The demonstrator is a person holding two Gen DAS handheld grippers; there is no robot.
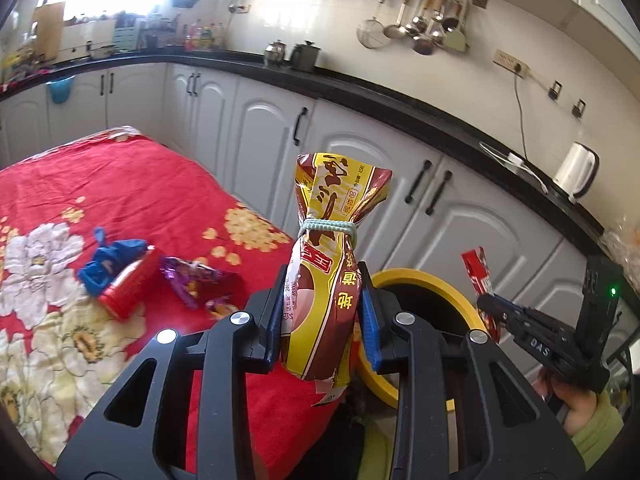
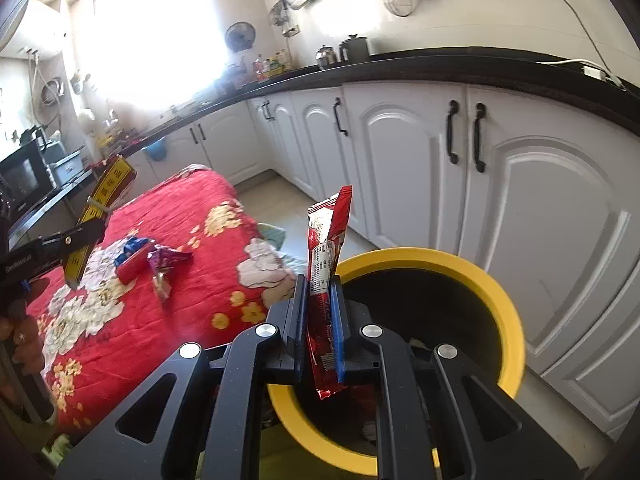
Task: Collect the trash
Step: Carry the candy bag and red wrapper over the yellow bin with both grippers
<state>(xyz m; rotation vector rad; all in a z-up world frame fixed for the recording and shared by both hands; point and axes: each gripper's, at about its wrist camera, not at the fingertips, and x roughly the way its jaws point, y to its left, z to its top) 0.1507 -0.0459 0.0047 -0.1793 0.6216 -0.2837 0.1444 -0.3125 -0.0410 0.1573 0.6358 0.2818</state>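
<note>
My left gripper (image 1: 325,280) is shut on a yellow and brown snack bag (image 1: 326,264) tied with a pale band, held upright at the table's edge beside the yellow-rimmed bin (image 1: 424,280). My right gripper (image 2: 320,288) is shut on a thin red wrapper (image 2: 326,248), held upright over the bin's near rim (image 2: 500,296). The right gripper with its wrapper (image 1: 478,272) shows in the left wrist view beyond the bin. The left gripper with its bag (image 2: 100,200) shows at the left of the right wrist view. A blue wrapper (image 1: 108,260), a red packet (image 1: 128,288) and a purple wrapper (image 1: 188,276) lie on the red floral cloth (image 1: 140,184).
White cabinets (image 2: 400,160) with black handles stand close behind the bin under a black counter (image 1: 360,88). A white kettle (image 1: 576,172), a cable and pots are on the counter. Utensils hang on the wall. A microwave (image 2: 24,176) is far left.
</note>
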